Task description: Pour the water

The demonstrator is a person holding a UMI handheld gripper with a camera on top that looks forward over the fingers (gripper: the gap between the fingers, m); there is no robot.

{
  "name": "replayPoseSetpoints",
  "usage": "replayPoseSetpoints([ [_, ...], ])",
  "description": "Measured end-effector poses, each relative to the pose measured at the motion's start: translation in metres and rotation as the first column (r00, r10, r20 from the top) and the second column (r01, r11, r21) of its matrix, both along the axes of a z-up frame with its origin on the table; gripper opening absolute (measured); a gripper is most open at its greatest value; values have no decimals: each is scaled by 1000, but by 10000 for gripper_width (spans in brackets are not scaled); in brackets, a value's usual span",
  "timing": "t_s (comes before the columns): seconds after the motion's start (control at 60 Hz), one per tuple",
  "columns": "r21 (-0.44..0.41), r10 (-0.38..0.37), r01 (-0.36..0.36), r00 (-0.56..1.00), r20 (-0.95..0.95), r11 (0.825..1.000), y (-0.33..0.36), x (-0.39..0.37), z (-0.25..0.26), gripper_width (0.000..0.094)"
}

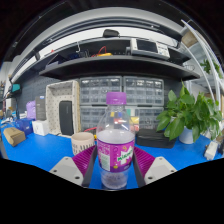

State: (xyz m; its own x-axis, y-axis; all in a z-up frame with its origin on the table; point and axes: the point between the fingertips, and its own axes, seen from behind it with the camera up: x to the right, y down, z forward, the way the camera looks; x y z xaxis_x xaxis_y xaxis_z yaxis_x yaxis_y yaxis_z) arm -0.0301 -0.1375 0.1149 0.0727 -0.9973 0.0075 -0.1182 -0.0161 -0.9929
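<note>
A clear plastic bottle (pixel 116 140) with purple cap and label (upright, cap uppermost) is clamped between the fingers (pixel 115 163) above the blue table (pixel 40 150).

Tool (pixel 115 160) grips bottle (pixel 116 145) above blue table (pixel 40 150).

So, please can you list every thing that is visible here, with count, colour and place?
bottle: one, clear with purple cap and purple label, between the fingers
cup: one, tan, just left of the bottle
table: one, blue, under everything
plant: one, green, at the right beyond the fingers
shelf: one, with clear drawers, behind the bottle
hand-held gripper: one, white fingers with magenta pads, shut on the bottle
</note>
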Motion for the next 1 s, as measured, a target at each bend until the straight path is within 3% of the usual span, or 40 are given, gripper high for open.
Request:
replayPoseSetpoints([
  [0.05,-10,-14,14,1000,7,1000,0,4,-1,598],
  [0.067,-17,-25,25,1000,10,1000,0,4,-1,628],
  [0.083,-25,-33,34,999,17,999,-2,5,0,538],
  [0.283,-30,-20,22,999,49,999,1,5,3,410],
  [0.317,-24,-17,19,999,47,1000,0,5,3,429],
  [0.333,-24,-17,18,999,47,1000,0,5,3,374],
  [0.533,-16,8,-7,1000,20,1000,-1,8,2,372],
  [0.617,-85,16,-14,1000,15,996,-2,12,3,373],
  [0.683,-181,24,-20,999,23,983,-8,19,11,373],
  [0.767,-340,27,-15,999,32,940,-19,33,19,372],
  [0.85,-494,30,-12,999,29,869,-24,53,24,372],
  [0.933,-644,43,-22,999,16,765,-20,76,27,372],
  [1.0,-756,64,-37,998,6,654,-13,95,27,372],
])
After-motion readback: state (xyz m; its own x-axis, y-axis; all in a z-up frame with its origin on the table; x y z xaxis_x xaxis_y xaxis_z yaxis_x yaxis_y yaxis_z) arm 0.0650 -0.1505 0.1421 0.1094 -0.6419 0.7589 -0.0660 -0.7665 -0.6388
